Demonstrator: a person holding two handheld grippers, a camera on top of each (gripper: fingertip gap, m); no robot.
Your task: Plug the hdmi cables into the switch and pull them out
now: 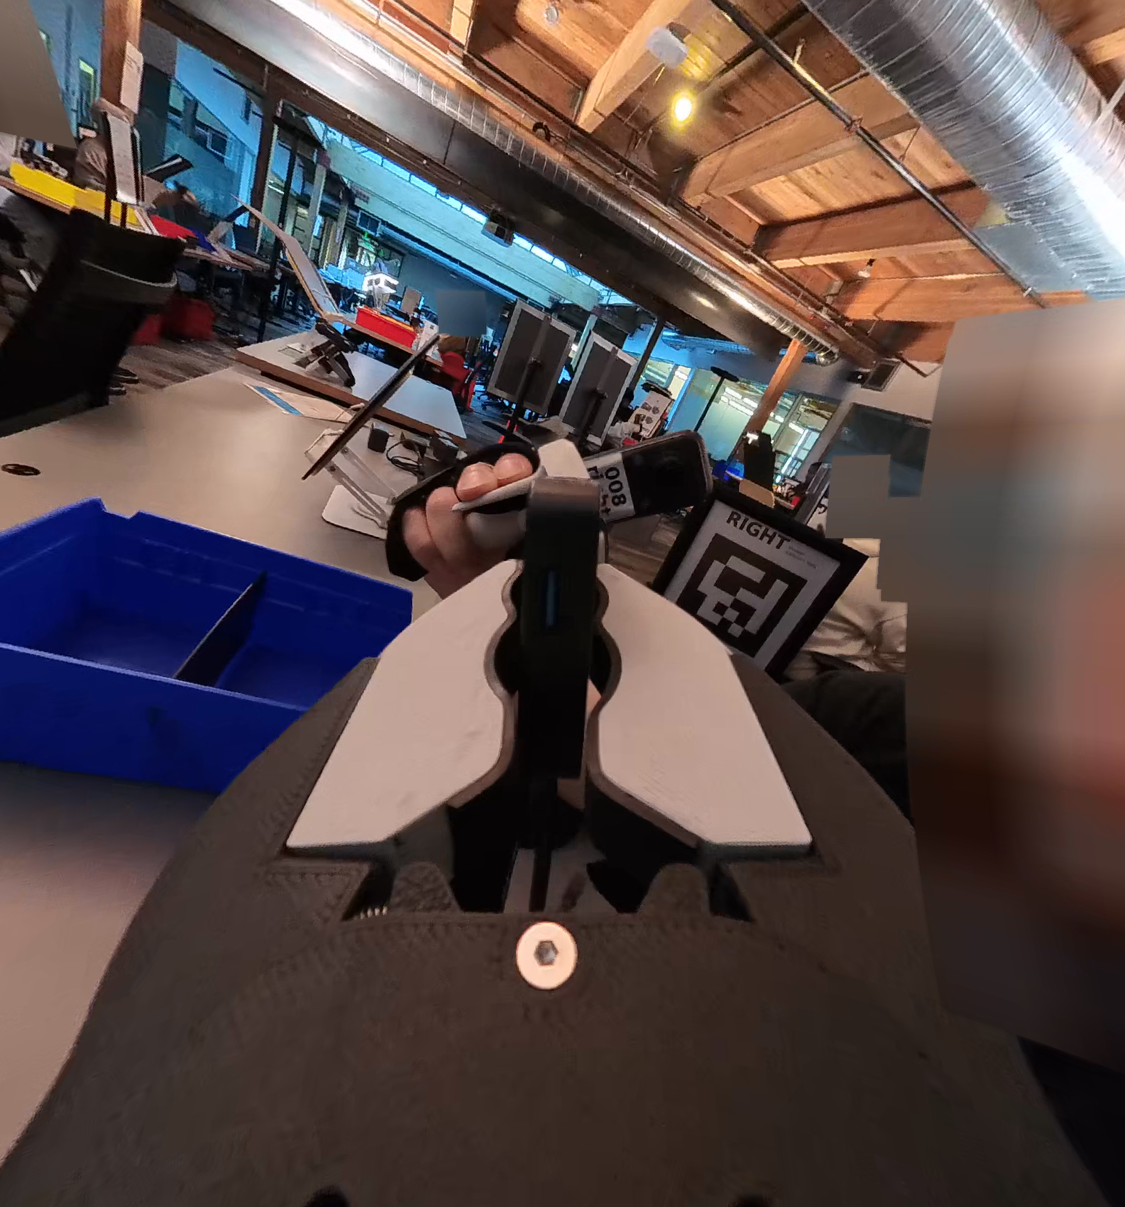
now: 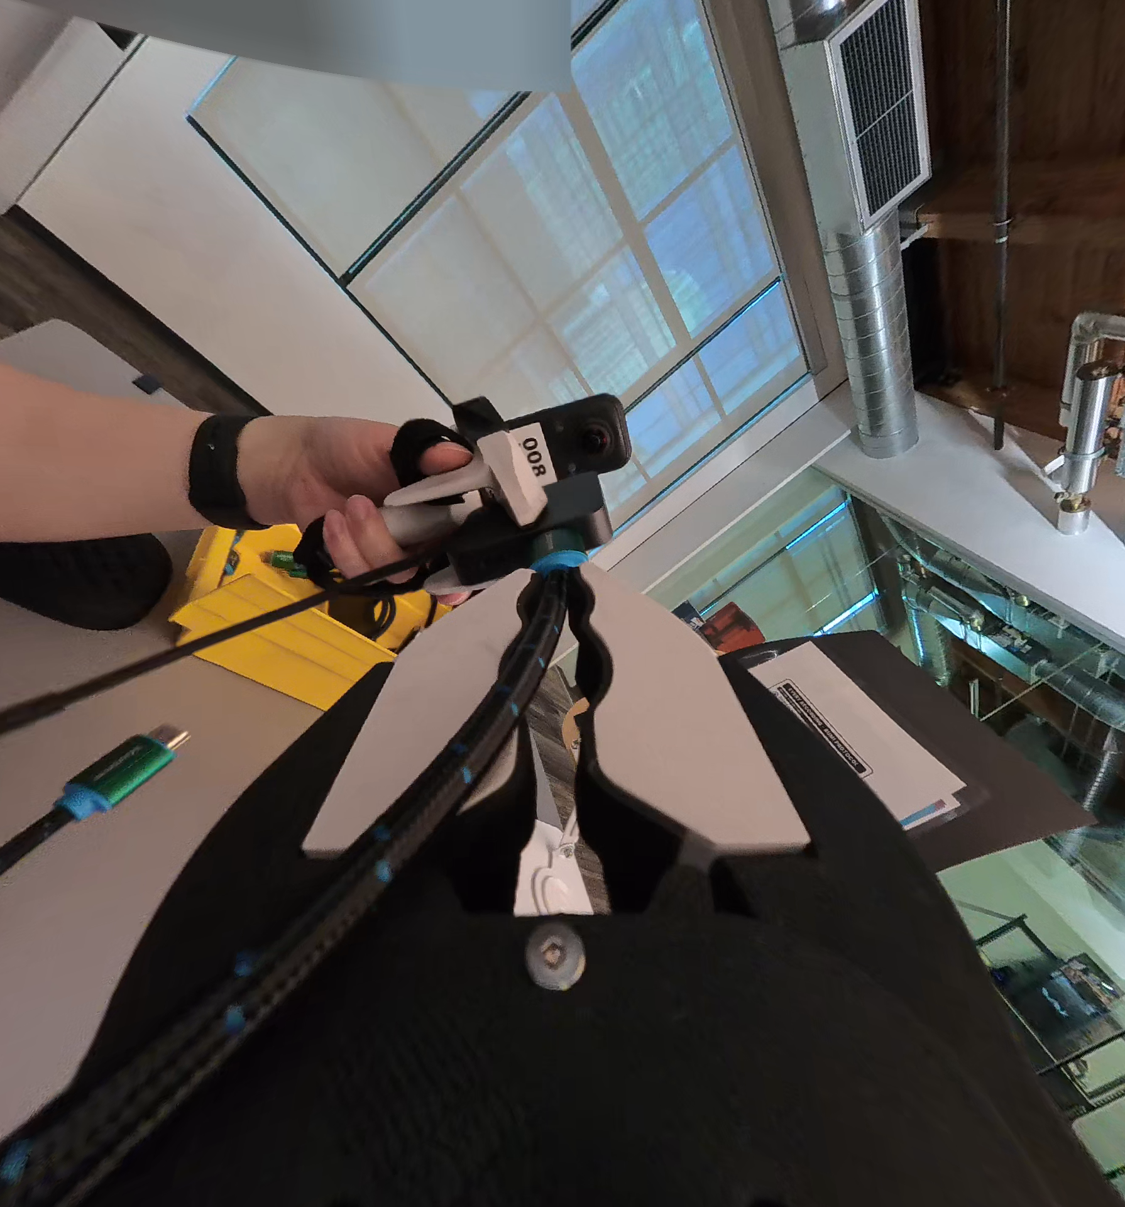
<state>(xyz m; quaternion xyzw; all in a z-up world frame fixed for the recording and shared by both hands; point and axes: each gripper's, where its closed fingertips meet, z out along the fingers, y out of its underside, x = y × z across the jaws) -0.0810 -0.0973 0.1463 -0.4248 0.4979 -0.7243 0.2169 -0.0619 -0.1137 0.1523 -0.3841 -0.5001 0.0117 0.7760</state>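
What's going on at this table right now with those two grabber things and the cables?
A person is working two tools at a grey table. The left hand-held gripper is shut on a dark switch box, held up in the air. The right hand-held gripper grips a braided cable just behind its green plug, which meets the switch. A second green-plugged cable lies loose on the table.

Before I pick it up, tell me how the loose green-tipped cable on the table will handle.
The green-tipped cable looks braided and lies in a gentle curve, so it will probably flop and trail behind a lift. Its plug looks rigid and smooth, likely the firmer grip though perhaps slippery. The flat-sided plug seems unlikely to roll on the table.
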